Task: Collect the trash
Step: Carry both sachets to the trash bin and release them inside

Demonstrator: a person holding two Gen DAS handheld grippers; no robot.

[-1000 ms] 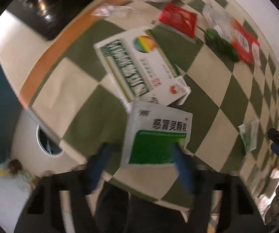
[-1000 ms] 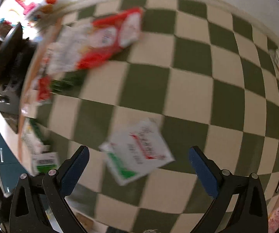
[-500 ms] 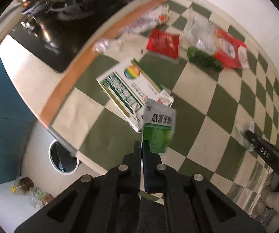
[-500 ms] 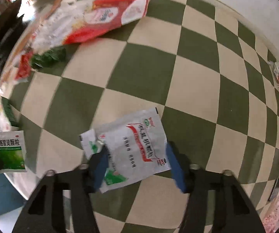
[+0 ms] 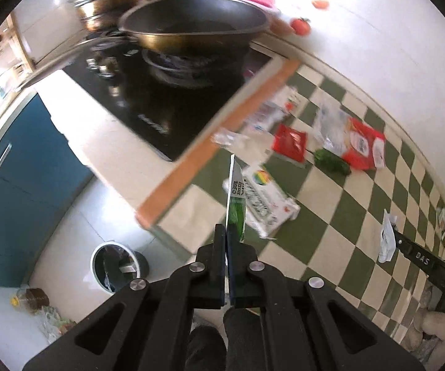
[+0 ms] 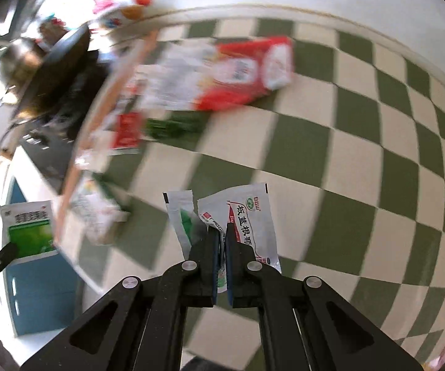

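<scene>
My left gripper (image 5: 227, 235) is shut on a green-and-white medicine sachet (image 5: 235, 198), held edge-on above the counter edge. The same sachet shows in the right wrist view (image 6: 29, 228) at far left. My right gripper (image 6: 221, 235) is shut on a torn white sachet (image 6: 247, 216) with red lettering, lifted off the green-and-cream checkered cloth (image 6: 330, 160). A round white trash bin (image 5: 115, 266) stands on the floor below, left of my left gripper.
On the cloth lie a flattened medicine box (image 5: 262, 194), a small red packet (image 5: 290, 142), a large red-and-white bag (image 5: 363, 145), a green wrapper (image 5: 330, 160) and clear plastic scraps. A black stove with a wok (image 5: 194, 24) is to the left.
Both grippers closed on their sachets and lifted them off the cloth. The left one swung left toward the counter edge, turning its sachet edge-on.
</scene>
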